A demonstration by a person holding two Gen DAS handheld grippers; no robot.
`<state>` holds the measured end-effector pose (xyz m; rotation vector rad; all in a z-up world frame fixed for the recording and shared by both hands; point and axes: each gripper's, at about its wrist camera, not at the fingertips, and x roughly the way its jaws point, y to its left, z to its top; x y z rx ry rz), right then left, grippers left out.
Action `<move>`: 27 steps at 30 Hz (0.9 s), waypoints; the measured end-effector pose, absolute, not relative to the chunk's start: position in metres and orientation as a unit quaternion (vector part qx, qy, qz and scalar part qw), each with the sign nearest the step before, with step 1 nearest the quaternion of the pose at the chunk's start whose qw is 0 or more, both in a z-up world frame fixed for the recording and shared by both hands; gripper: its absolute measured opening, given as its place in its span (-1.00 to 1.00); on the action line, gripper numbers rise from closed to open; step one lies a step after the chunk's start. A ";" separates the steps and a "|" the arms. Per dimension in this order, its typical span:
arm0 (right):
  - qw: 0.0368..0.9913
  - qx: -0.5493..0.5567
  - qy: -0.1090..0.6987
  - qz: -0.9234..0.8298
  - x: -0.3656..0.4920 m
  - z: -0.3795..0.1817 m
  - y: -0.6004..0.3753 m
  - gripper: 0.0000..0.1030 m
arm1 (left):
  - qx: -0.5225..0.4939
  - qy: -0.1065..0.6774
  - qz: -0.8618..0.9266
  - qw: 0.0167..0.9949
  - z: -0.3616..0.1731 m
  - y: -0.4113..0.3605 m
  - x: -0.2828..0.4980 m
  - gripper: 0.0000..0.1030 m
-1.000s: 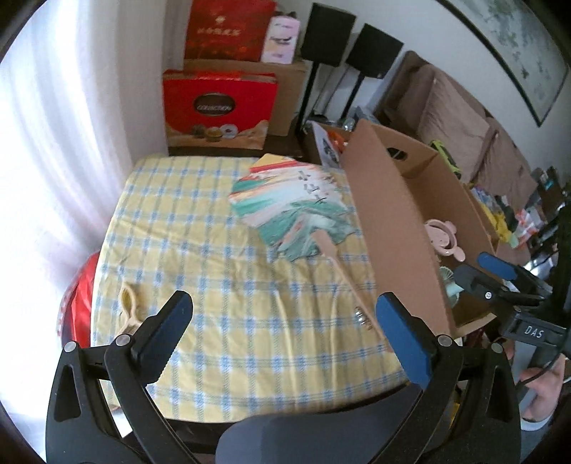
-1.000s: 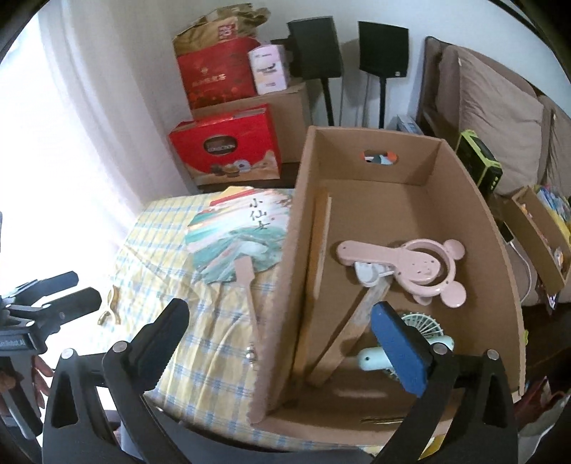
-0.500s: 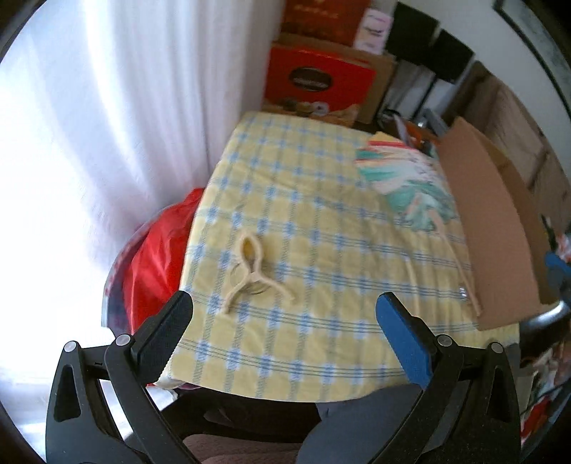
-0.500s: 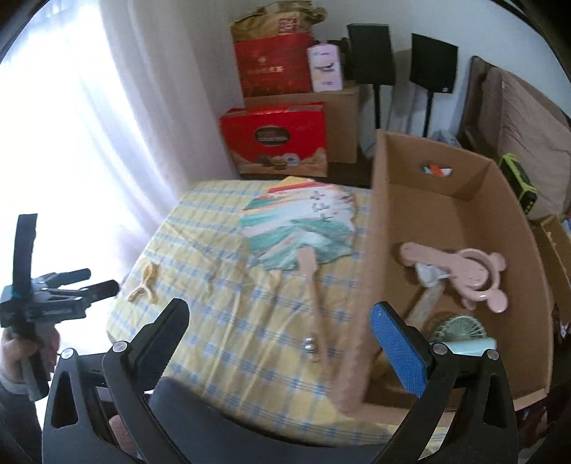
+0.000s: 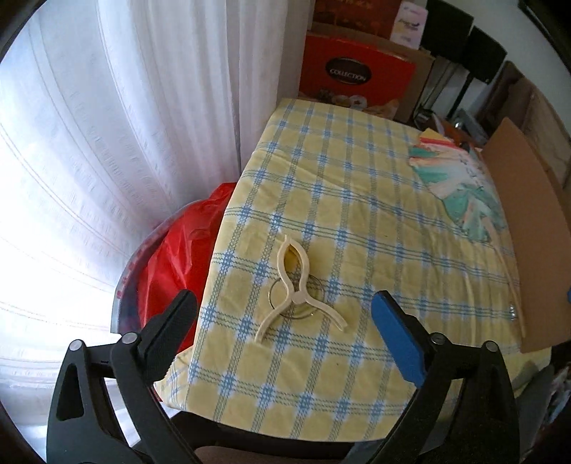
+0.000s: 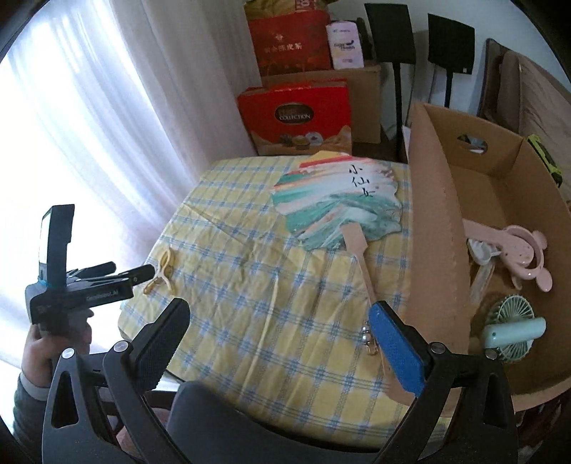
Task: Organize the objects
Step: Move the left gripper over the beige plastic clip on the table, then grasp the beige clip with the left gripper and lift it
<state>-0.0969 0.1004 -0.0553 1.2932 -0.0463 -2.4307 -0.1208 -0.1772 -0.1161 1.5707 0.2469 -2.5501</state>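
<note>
Left wrist: checked tablecloth (image 5: 357, 200), white curtain (image 5: 117, 125), cream clip (image 5: 298, 285), cardboard box (image 6: 499, 214).

white curtains (image 5: 125, 142), bright daylight, checked tablecloth (image 5: 357, 214)

Setting: a home living room. Evidence: sheer curtain (image 5: 107, 142) at a window, checked cloth on the worktop (image 5: 357, 200), sofa cushions (image 6: 535, 96), stand-mounted speakers (image 6: 390, 34), stacked gift boxes (image 6: 296, 117).

Left gripper (image 5: 283, 316) has swung from the fan (image 5: 464, 185) toward the cream clip (image 5: 298, 285), now centred between its wide-apart jaws (no contact). Right gripper (image 6: 278, 333) has shifted from the cardboard box (image 6: 433, 228) to the table.
</note>
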 end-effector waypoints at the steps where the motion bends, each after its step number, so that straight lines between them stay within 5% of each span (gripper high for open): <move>1: 0.190 0.462 -0.015 -0.866 -0.097 -0.057 0.100 0.90 | 0.522 0.082 -0.846 0.068 -0.117 -0.177 -0.121 0.88; 9: 0.179 0.468 0.018 -0.865 -0.098 -0.068 0.091 0.72 | 0.530 0.081 -0.841 0.069 -0.129 -0.183 -0.127 0.84; 18: 0.176 0.499 0.045 -0.848 -0.108 -0.083 0.087 0.13 | 0.551 0.093 -0.828 0.050 -0.144 -0.178 -0.135 0.42; 21: 0.167 0.512 0.069 -0.840 -0.112 -0.086 0.085 0.11 | 0.560 0.094 -0.822 0.047 -0.150 -0.175 -0.138 0.09; 27: 0.154 0.538 0.097 -0.823 -0.119 -0.101 0.086 0.11 | 0.562 0.085 -0.822 0.039 -0.152 -0.165 -0.140 0.00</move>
